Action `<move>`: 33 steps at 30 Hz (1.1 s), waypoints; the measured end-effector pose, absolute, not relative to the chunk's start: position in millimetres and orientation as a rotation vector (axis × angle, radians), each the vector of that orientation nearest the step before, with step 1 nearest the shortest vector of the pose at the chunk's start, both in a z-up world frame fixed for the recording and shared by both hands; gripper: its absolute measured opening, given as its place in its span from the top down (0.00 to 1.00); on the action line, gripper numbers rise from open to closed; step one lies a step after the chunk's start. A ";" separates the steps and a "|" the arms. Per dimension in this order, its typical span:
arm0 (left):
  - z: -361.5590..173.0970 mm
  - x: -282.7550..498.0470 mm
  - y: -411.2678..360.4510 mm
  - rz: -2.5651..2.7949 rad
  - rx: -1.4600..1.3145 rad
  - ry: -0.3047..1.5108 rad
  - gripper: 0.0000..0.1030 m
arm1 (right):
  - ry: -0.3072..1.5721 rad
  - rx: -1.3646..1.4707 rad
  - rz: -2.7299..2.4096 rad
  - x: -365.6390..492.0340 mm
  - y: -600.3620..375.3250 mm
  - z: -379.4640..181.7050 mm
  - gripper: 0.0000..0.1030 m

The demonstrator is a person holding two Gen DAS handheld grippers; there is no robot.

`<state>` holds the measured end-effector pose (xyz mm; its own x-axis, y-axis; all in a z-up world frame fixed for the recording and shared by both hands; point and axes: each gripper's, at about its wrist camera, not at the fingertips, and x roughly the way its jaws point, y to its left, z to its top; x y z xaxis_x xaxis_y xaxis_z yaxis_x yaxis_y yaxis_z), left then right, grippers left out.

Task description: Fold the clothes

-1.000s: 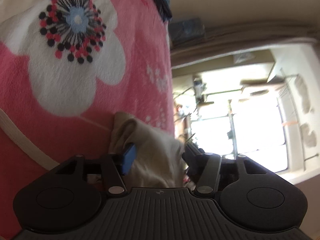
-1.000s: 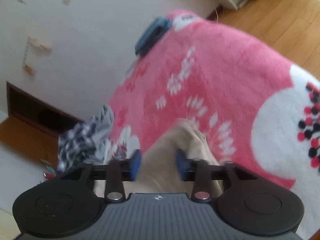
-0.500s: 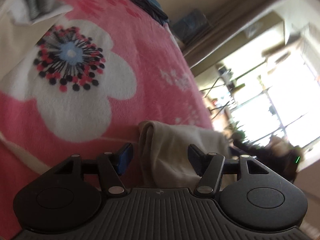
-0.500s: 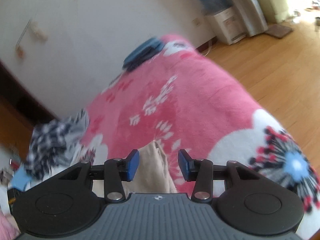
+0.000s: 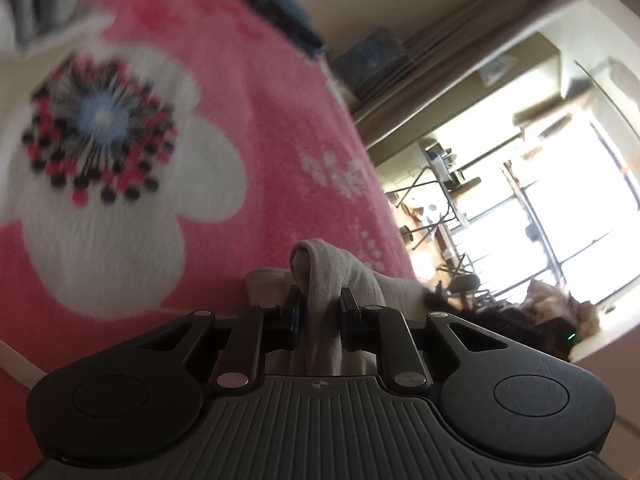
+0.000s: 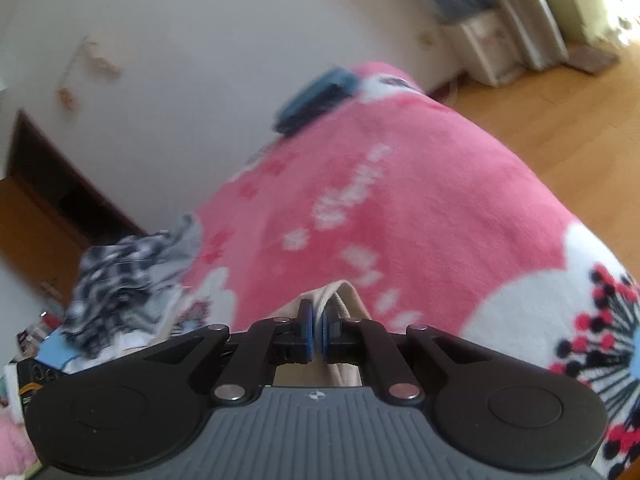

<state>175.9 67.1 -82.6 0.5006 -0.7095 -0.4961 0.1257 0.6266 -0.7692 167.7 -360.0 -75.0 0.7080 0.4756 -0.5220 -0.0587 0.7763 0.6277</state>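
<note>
Both the left hand-held gripper [image 5: 320, 314] and the right hand-held gripper [image 6: 315, 334] are closed on a bunched edge of the beige garment [image 5: 340, 276], seemingly to lift it together above the pink blanket [image 6: 420, 208] for folding.

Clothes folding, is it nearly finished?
Not nearly. Done: a dark folded item lies at the blanket's far end. In hand: both the left gripper and right gripper pinch the beige garment. Left: folding it, plus the checked pile.
</note>
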 end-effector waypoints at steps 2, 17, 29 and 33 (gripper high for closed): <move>-95.1 181.0 74.8 -0.549 -0.828 0.944 0.75 | 0.777 0.631 0.277 173.7 -361.7 -88.9 0.83; -40.5 94.1 59.3 -0.651 -0.472 0.892 0.64 | 0.576 0.150 0.349 72.4 -340.2 52.0 0.78; -67.1 54.0 29.5 -0.580 -0.341 1.000 0.81 | 0.792 -0.182 0.659 100.8 -181.8 -3.7 0.96; -66.6 49.0 30.8 -0.577 -0.337 0.998 0.81 | 0.826 -0.221 0.490 134.6 -173.2 -39.1 0.97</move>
<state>49.0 30.8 -66.6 0.4119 -0.5967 -0.6886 0.2988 0.8024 -0.5166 134.6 -173.2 -39.1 0.5748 0.3303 -0.7487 -0.4988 0.8667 -0.0005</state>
